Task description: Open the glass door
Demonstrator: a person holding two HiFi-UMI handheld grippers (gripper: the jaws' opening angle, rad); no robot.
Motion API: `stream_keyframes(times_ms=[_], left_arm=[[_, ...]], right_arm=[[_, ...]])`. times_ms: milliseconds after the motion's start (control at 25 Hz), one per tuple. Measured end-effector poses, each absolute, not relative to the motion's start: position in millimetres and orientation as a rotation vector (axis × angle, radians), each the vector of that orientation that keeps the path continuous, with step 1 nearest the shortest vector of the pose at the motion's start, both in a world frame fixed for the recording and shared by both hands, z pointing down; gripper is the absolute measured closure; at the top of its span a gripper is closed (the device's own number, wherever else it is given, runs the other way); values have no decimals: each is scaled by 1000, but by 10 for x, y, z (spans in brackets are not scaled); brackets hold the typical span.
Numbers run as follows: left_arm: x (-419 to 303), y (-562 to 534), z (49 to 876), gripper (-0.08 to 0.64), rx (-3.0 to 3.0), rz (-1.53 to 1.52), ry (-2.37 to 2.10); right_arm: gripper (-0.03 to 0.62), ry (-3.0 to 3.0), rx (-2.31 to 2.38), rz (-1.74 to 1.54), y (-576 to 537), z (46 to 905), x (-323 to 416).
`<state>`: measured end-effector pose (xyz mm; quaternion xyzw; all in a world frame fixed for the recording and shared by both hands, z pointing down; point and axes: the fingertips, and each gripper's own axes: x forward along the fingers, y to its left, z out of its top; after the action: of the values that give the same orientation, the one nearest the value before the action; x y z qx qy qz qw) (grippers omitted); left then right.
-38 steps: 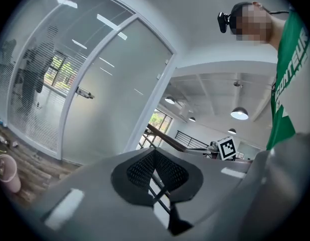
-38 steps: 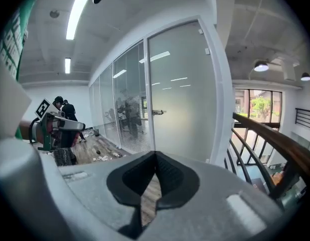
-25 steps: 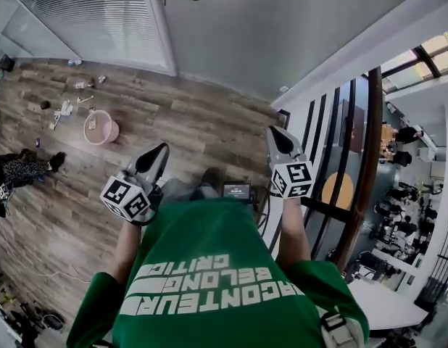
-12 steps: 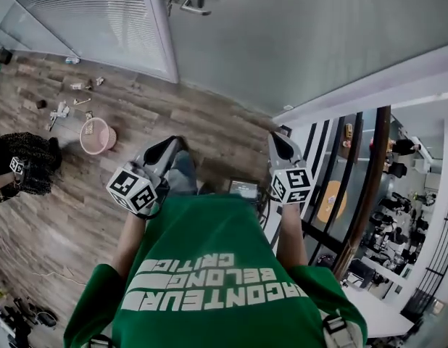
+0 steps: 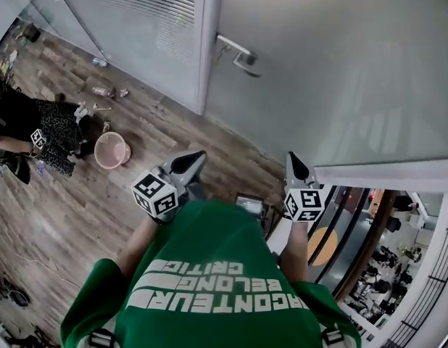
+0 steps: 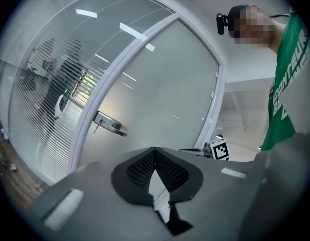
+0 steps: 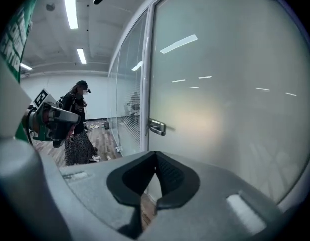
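The frosted glass door [image 5: 333,71] is seen ahead of the person, filling the upper right of the head view, and appears to lie in line with the white frame post [image 5: 209,35] at its left edge. A metal lever handle [image 5: 238,53] is mounted on the door just beside that post. Left of the post, a fixed glass panel with horizontal blinds [image 5: 137,20] is set.

The left tool [image 5: 193,159] and the right tool [image 5: 292,162] are both held up and pointed toward the door, well apart from it and from the handle. In each gripper view the jaws are shown brought together at the tips, with nothing caught between them.

A green shirt with white lettering [image 5: 209,281] is worn by the person. On the wooden floor [image 5: 57,209] a pink basket [image 5: 110,149] is placed, and near it another person in dark clothes [image 5: 43,133] can be seen. To the right, a railing with dark bars [image 5: 347,245] is visible.
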<state>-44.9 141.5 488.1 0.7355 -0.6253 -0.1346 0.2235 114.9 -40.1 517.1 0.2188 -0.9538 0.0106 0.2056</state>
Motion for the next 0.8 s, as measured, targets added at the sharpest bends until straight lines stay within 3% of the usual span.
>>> stream_keyframes(times_ms=[280,800], left_arm=[[-1035,1291,4995,543,1931,-393,-1819],[-1301,715,5061,543,1714,-407,-1996]], right_arm=[[598,-2678,429,-77,-650,5200,349],[597,-2691,91,-111,-1404,5290,-808]])
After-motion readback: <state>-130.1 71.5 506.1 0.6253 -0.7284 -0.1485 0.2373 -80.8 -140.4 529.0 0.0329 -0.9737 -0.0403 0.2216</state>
